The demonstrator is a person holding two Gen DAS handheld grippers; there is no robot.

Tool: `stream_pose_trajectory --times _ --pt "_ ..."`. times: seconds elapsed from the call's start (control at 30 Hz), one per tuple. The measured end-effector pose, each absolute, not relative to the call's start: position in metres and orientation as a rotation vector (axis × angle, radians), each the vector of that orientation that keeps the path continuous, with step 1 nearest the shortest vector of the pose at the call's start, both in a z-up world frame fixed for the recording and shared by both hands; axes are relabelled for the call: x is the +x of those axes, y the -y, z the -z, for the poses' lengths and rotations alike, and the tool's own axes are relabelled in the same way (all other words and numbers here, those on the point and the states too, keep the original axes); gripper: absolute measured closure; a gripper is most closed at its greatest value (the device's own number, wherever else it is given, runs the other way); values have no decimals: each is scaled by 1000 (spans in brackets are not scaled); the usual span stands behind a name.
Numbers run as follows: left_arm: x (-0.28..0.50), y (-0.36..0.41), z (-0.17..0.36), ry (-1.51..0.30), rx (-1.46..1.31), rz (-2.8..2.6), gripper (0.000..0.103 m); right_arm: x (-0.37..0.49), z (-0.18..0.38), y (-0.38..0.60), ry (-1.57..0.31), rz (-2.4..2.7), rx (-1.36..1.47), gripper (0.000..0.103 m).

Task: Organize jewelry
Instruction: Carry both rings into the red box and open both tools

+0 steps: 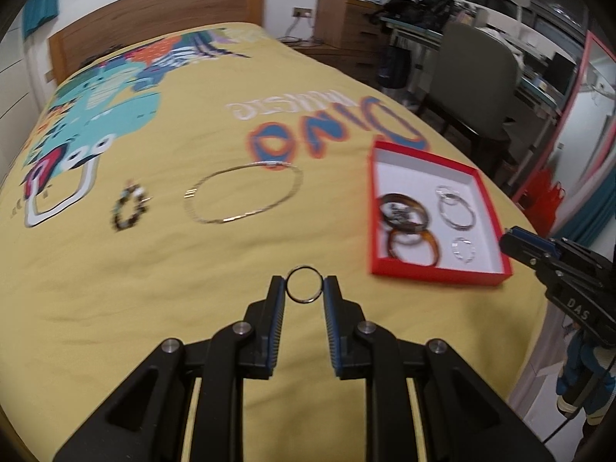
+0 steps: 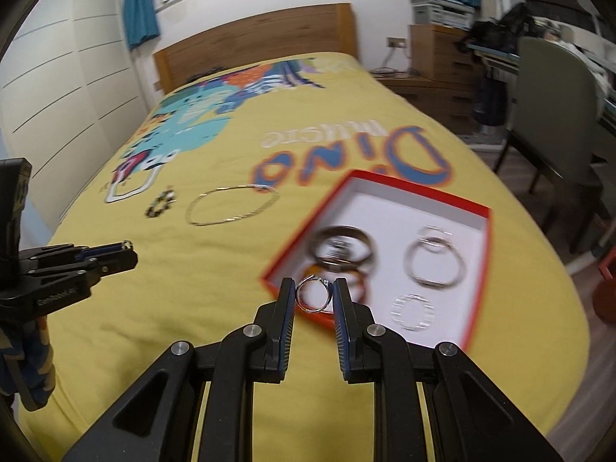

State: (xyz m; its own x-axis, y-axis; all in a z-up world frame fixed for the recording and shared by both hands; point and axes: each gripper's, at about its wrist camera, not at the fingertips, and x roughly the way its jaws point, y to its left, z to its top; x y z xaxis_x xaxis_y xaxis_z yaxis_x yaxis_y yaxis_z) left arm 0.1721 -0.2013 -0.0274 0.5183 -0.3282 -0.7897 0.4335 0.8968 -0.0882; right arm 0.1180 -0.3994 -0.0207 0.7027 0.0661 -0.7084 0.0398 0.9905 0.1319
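left tongs [image 1: 304, 288]: closed down on a dark ring [image 1: 303, 284], pads on its two opposite sides. Pinching across the diameter keeps a thin band from rolling out. Lower centre of the left wrist view, over bare bedspread.
dark ring axis: no long axis, it's a hoop. Open face points back at the camera, plane upright between the pads.
right tongs [image 2: 313, 294]: narrow, holding a silver ring [image 2: 313, 295] the same way, across the diameter. Lower centre of the right wrist view, at the near corner of the red box [image 2: 488, 231]. Looks lined up for a drop inside; my read only.
silver ring axis: face towards the camera, small setting at the upper right of the band, tilted slightly.
red box: open tray, white floor, on the bed [image 1: 134, 288] right of centre. Holds brown bangles [image 1: 412, 246], silver hoops [image 1: 456, 208] and a small clear ring [image 1: 463, 249], pieces grouped by kind. Long side runs away from the camera.
chain necklace [image 1: 242, 198]: laid out as an open oval mid frame, long axis left to right, well apart from the box.
beaded bracelet [image 1: 129, 208]: left of the necklace, flat, not yet sorted.
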Motion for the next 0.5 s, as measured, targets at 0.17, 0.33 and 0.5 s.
stream_pose_trajectory --times 0.17,0.33,0.5 --pt "173 258 36 -934 162 527 84 117 36 438 -813 31 156 83" --pt "179 292 48 -953 180 570 84 125 53 458 -838 41 156 83" --pt "189 319 60 -981 186 604 84 135 69 470 -862 32 148 83"
